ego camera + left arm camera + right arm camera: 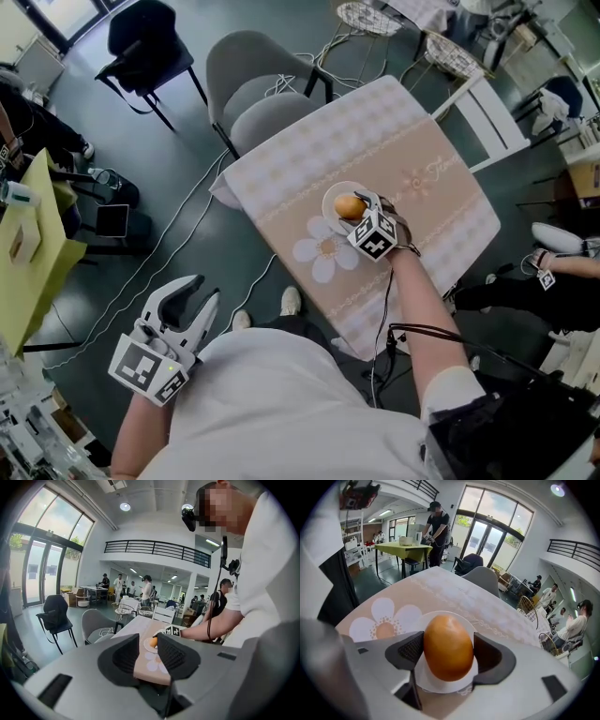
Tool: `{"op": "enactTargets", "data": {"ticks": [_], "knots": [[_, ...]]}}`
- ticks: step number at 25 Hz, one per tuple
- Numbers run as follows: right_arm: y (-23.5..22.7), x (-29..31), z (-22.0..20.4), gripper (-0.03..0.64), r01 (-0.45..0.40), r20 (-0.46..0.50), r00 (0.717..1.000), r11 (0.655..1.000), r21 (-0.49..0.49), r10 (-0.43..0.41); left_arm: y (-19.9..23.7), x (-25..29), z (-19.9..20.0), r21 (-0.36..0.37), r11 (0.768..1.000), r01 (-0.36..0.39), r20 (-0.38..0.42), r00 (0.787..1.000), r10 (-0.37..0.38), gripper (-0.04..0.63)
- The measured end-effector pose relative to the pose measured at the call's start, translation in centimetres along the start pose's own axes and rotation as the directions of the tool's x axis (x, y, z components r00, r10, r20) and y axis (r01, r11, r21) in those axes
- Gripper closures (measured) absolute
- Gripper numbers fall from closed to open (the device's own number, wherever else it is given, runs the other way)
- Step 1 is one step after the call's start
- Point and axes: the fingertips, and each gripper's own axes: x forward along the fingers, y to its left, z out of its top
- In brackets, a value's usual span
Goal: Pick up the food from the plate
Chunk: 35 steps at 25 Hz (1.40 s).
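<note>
The food (448, 646), an orange-brown egg-shaped item, sits on the plate (423, 676). It occupies most of the plate's middle.

The right gripper (448, 649) is lowered over the plate. Its jaws stand wide apart with the food between them. Each pad lies close beside one flank of the food; no pressing on it can be seen.

The plate is white and round. It rests on a table (422, 159) covered with a beige patterned cloth, roughly at the table's centre. A white flower print (323, 251) lies just beside the plate, on the side toward the person.

The left gripper (147, 641) is well apart from the plate, off the table and low at the person's left side. Its jaws are apart, with nothing between them.

A grey chair (258, 89) stands beyond the plate, at the table's far edge.
</note>
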Motion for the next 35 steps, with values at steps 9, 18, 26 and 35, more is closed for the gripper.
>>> {"op": "enactTargets", "data": {"ticks": [9,18,26,35], "knots": [[-0.6,0.1,0.2,0.281,0.006,0.004,1.000,0.999,0.047,-0.007,0.3,1.3,0.6,0.003,1.000,0.014,-0.002,1.000,-0.014,0.482],[-0.4,-3.4,1.4,0.281,0.066,0.050,0.996,0.974,0.217,-0.079,0.2,1.6,0.8,0.010,0.996,0.087,0.005,0.996,-0.087,0.482],[1.9,-8.8,3.9,0.281,0.132,0.089,0.982,0.941,0.312,-0.168,0.2,0.6,0.4,0.040,0.984,0.174,0.023,0.984,-0.175,0.482],[6.7,-16.3,8.8,0.281,0.180,0.165,0.949,0.891,0.418,-0.269,0.2,-2.2,-1.2,0.063,0.957,0.284,0.031,0.958,-0.286,0.482]]}}
